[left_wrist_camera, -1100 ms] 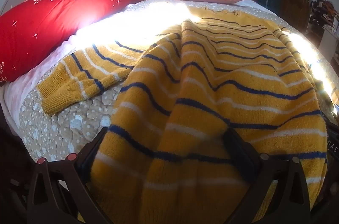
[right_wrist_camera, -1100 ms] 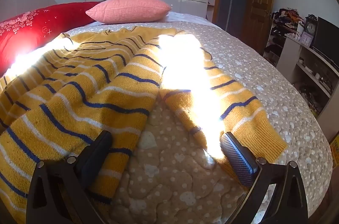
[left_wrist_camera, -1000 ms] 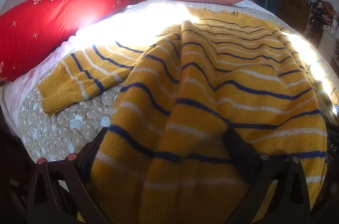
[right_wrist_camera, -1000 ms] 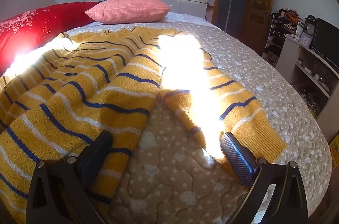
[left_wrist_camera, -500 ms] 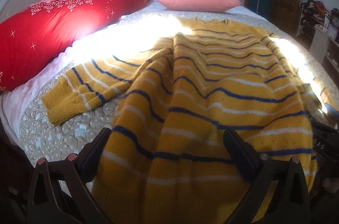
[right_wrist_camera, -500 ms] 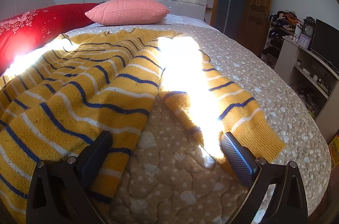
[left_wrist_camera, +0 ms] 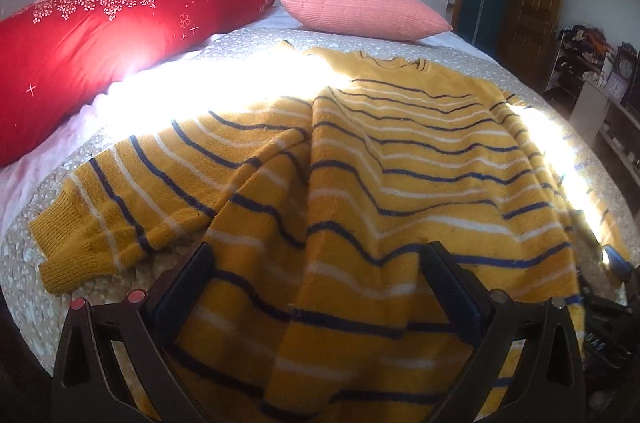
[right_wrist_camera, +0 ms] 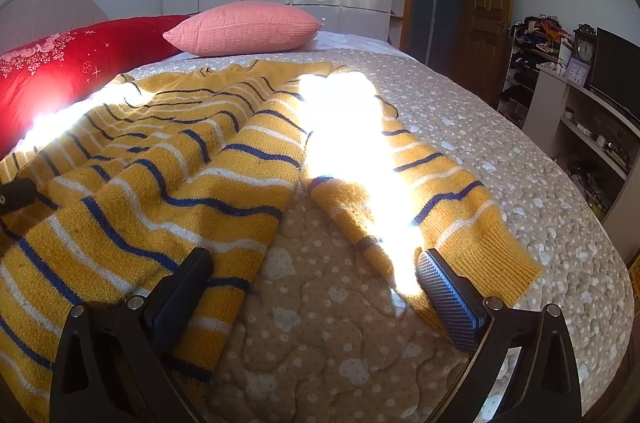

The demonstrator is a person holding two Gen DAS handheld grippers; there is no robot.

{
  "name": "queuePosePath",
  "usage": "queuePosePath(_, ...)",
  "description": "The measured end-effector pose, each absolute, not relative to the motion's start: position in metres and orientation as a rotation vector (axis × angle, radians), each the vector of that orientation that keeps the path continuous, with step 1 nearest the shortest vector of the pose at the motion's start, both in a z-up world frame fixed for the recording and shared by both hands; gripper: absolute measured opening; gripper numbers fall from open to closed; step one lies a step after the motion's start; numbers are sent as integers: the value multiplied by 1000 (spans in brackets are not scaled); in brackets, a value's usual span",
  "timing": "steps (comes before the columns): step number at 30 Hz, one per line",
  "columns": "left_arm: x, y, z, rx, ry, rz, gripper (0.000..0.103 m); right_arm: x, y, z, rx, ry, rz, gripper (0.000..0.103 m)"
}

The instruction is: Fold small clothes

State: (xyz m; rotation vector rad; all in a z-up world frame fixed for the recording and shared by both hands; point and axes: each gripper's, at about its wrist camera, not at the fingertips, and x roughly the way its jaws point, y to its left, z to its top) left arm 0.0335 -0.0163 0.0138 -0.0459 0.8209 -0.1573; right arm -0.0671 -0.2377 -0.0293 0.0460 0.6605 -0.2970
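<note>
A yellow sweater point(left_wrist_camera: 400, 159) with blue and white stripes lies spread on the bed, collar toward the pillows. Its left sleeve point(left_wrist_camera: 120, 199) stretches toward the left edge. My left gripper point(left_wrist_camera: 316, 263) is open over the sweater's lower hem, nothing between its fingers. In the right wrist view the sweater point(right_wrist_camera: 160, 167) fills the left side and its right sleeve point(right_wrist_camera: 432, 191) lies out to the right, partly washed out by sunlight. My right gripper point(right_wrist_camera: 312, 271) is open above the bedspread between the hem corner and the sleeve cuff.
The bed has a beige quilted spread point(right_wrist_camera: 500, 127). A long red pillow point(left_wrist_camera: 100, 39) and a pink pillow point(left_wrist_camera: 364, 11) lie at the head. Shelves with clutter and a clock point(right_wrist_camera: 584, 51) stand to the right. A wooden door point(right_wrist_camera: 488, 11) is beyond.
My left gripper has pulled back and tilted up, so more of the sweater and the room shows. My right gripper has barely moved. The sweater lies as before.
</note>
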Motion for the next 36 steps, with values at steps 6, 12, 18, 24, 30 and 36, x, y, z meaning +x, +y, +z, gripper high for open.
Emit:
queuePosePath(6,30,-18,5,-3,804,-145,103,-54,-243,-14,79,826,-301,97)
queuePosePath(12,30,-19,3,20,804,-134,103,-96,-263,45,124,766,-257,82)
queuePosePath(18,29,-22,1,49,792,-119,103,-114,-313,43,157,813,-425,91)
queuePosePath(24,28,-21,0,49,791,-121,103,-98,-347,14,367,863,-427,91)
queuePosePath(30,12,-1,25,-74,689,-193,103,-61,-349,3,433,891,-327,13)
queuePosePath(36,6,26,54,-107,555,-110,103,-55,-429,46,332,866,-583,12)
